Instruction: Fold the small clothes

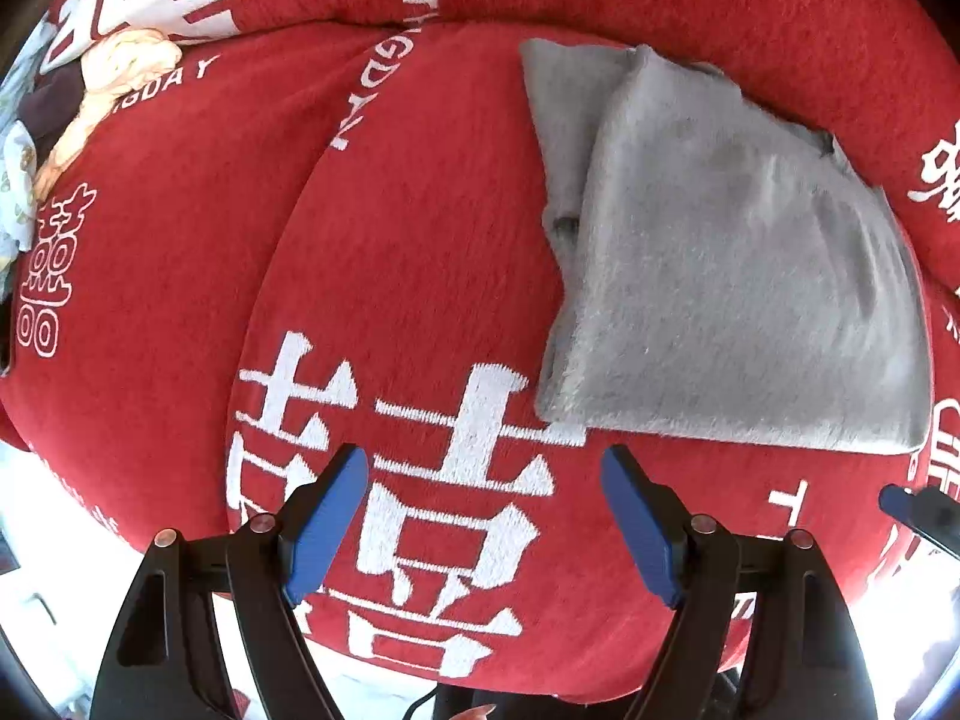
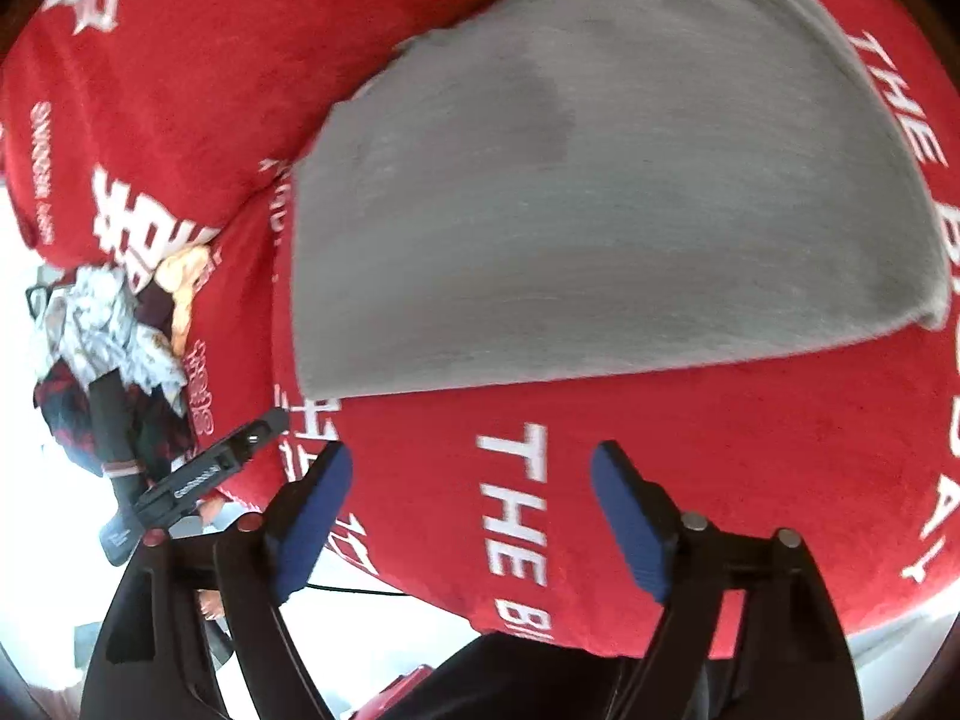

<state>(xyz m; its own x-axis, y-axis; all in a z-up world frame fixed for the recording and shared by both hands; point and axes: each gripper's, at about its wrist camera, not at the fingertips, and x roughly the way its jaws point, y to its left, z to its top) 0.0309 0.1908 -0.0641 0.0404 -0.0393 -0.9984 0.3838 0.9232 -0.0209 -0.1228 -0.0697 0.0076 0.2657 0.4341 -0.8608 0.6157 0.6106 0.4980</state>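
– What is right by you?
– My left gripper and right gripper, wide open, holding nothing, over the red blanket.
– Anything else?
– A clothes pile upper left. The folded grey cloth lies flat, upper right.

We count one folded grey garment lying flat on one red blanket with white lettering. At the blanket's far left edge we count one heap of unfolded clothes; how many pieces it holds we cannot tell, though we make out at least three fabrics: a pale floral one, a peach one and a dark one. We see two grippers, the left gripper and the right gripper, each with two blue pads.
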